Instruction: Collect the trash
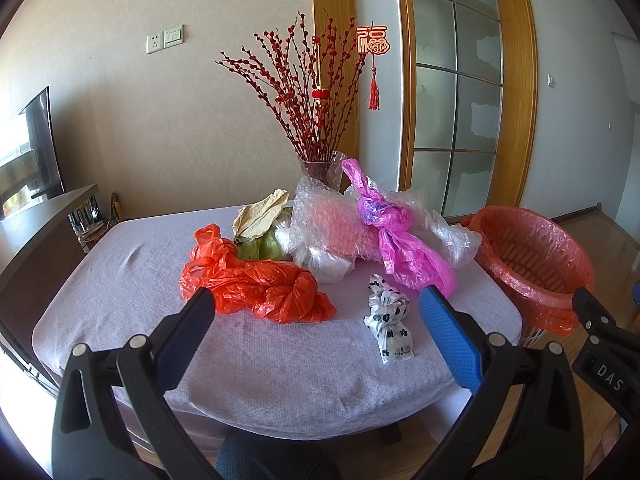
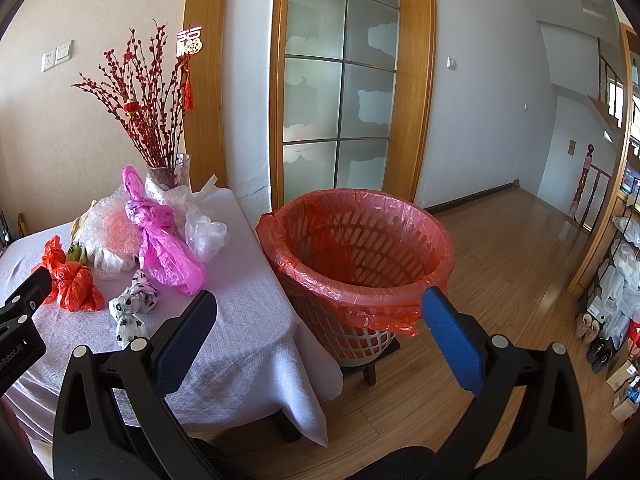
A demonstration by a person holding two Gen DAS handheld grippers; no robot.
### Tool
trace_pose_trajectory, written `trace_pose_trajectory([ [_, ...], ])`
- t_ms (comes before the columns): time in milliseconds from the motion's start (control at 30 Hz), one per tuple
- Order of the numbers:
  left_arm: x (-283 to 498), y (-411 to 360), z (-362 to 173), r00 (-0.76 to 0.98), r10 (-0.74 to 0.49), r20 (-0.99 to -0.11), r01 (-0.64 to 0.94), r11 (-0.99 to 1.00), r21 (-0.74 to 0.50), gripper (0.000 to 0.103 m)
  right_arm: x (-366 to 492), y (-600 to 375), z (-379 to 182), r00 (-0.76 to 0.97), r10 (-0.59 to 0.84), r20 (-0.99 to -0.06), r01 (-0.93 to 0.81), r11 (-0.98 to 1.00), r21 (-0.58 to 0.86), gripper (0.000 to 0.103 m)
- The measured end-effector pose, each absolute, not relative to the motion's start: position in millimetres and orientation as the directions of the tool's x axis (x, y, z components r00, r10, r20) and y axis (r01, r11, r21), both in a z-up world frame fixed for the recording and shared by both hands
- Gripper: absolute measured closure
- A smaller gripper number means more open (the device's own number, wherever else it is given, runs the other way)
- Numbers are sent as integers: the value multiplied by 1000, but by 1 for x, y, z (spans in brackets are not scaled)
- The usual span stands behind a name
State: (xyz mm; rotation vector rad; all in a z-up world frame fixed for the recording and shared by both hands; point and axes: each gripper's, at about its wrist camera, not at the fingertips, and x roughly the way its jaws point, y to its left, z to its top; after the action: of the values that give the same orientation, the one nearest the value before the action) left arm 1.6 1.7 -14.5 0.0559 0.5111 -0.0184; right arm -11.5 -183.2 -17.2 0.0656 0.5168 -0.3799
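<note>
**Lined basket waiting beside a table of bagged trash**

The table [image 1: 120, 280], draped in a pale lilac cloth, is carrying all the trash in a loose cluster toward its far side. Just off its right edge the basket [image 2: 404, 240] is standing on a low stool [image 2: 370, 372] on the wood floor; a red liner [image 2: 304, 276] is folding over its rim, and inside only the liner and the slotted wall are showing.

On the table, the bubble wrap [image 1: 328, 220] is sitting at the far middle, with a clear bag [image 1: 456, 240] spilling out to its right. The pink bag [image 1: 404, 252], knotted, is lying across the wrap's right side and reaching toward the near right. The red bag [image 1: 260, 284] is lying nearer, at the left. Behind it, cabbage leaves [image 1: 260, 220] are resting against the wrap. The spotted bag [image 1: 390, 320], small and knotted, is lying nearest, between the red and pink ones.

At the far edge a glass vase [image 1: 320, 168] is holding red budded branches [image 1: 308, 92].

The left gripper [image 1: 316, 320] is hovering over the near table edge, jaws spread wide and holding nothing. The right gripper [image 2: 320, 320] is hanging between table and basket, likewise wide and carrying nothing.
</note>
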Motion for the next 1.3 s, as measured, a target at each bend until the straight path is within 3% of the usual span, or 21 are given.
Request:
trace_pose_trajectory([
  [367, 2, 2, -16, 870, 2, -494, 27, 998, 51, 4, -10, -185, -22, 800, -327, -503, 366, 930, -23, 2],
  [733, 17, 43, -23, 851, 92, -518, -81, 996, 43, 4, 18, -187, -22, 819, -214, -533, 288, 956, 58, 2],
  [800, 21, 57, -25, 844, 113, -525, -112, 993, 35, 4, 31, -184, -19, 830, -167, -533, 246, 966, 81, 5],
  [1067, 33, 95, -31, 824, 164, -543, -183, 983, 20, 4, 109, -160, -14, 819, -40, -573, 103, 992, 77, 37],
  [1300, 43, 103, -39, 813, 144, -565, -169, 986, 8, 4, 167, -153, -36, 740, 25, -672, 47, 995, 90, 47],
])
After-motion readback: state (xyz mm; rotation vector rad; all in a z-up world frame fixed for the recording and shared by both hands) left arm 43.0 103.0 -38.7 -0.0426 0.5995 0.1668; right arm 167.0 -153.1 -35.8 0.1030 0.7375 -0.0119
